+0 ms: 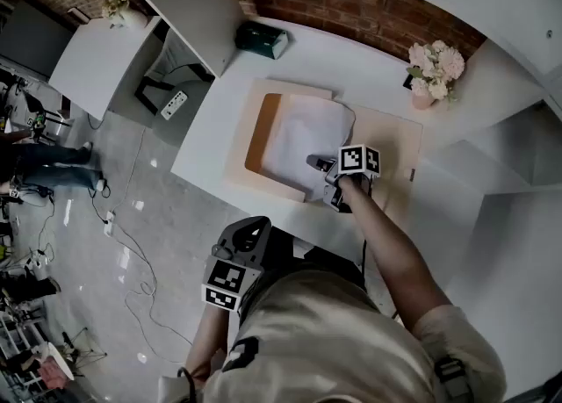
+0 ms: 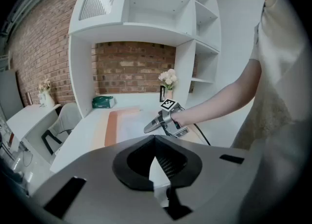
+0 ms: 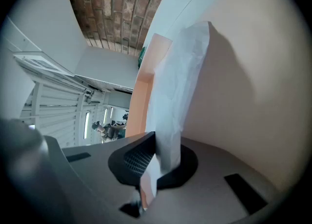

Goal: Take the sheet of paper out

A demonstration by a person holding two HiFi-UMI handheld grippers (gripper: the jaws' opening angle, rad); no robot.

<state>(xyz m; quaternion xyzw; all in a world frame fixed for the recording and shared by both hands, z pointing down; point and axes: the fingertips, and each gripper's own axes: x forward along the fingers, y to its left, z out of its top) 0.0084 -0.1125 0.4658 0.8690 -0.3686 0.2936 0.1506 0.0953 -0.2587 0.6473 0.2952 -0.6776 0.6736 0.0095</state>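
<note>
As our right tongs [image 3: 155, 157] clamp the sheet of paper [image 3: 178, 86], it stretches lengthwise toward the brick wall [image 3: 117, 8]; left tongs [image 2: 155, 141] closed.

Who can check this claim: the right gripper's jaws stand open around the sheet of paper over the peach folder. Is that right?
Not quite. The right gripper is shut on the sheet of paper, its jaws pinching the edge, as the right gripper view shows. The sheet is indeed over the peach folder.

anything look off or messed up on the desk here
Only the sheet of paper: it bows up, rumpled, from the tan folder where the right gripper pinches its edge. Nothing looks spilled or damaged.
</note>
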